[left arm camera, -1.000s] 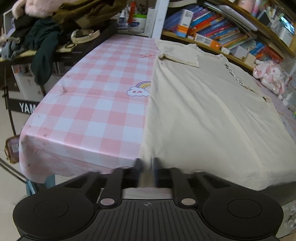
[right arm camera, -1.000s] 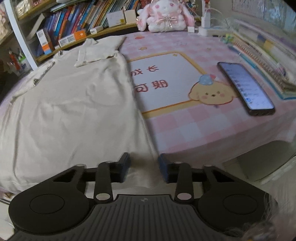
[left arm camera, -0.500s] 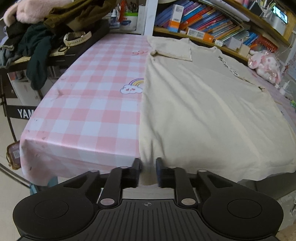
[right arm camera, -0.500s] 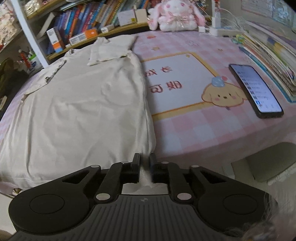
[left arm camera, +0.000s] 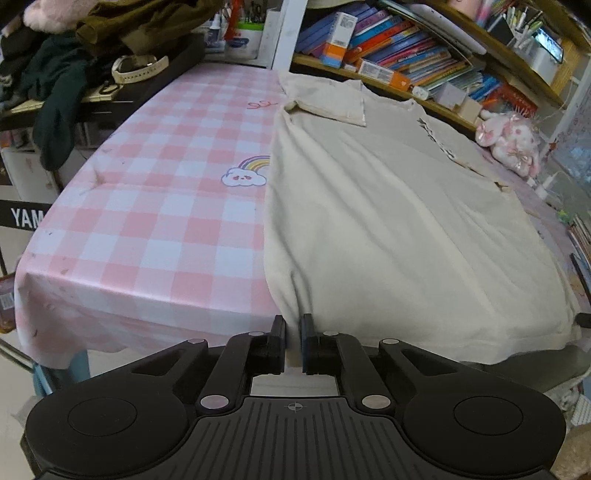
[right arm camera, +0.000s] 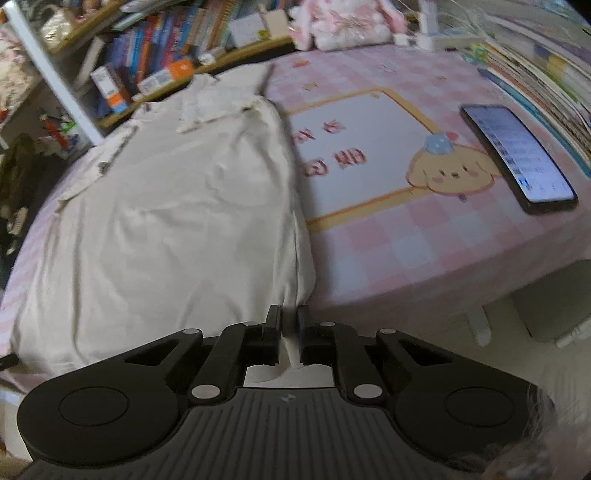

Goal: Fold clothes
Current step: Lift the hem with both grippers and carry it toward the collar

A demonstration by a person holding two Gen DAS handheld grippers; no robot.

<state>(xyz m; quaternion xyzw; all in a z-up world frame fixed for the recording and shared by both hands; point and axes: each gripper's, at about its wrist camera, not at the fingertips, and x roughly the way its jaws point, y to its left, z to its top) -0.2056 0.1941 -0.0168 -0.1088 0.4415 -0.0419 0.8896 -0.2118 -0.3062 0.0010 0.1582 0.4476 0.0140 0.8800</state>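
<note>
Both grippers have closed in on the hem since the earlier frames, where their jaws stood wider apart. Left gripper (left arm camera: 293,334) points steeply down at the near table edge; its jaws are closing, down to a narrow gap, with the near-left hem corner of the cream shirt (left arm camera: 388,229) pinched between them. Right gripper (right arm camera: 288,325) is pitched down likewise; its jaws are closing too, and a fold of the near-right hem corner runs between the pads.

Shirt lies flat, spread on the pink checked tablecloth (left arm camera: 147,206). Long axis runs away from the person: hem at the near edge, partly hanging over it, collar end toward the bookshelf (left arm camera: 406,59). Both short sleeves are folded inward over the body at the far end.

Off the shirt's left edge: printed rainbow-and-cloud motif (left arm camera: 245,173). Off its right edge: printed puppy panel (right arm camera: 369,151), then a phone (right arm camera: 517,155), screen lit, well apart from the cloth. Pink plush rabbit (right arm camera: 343,22) sits at the far edge.
</note>
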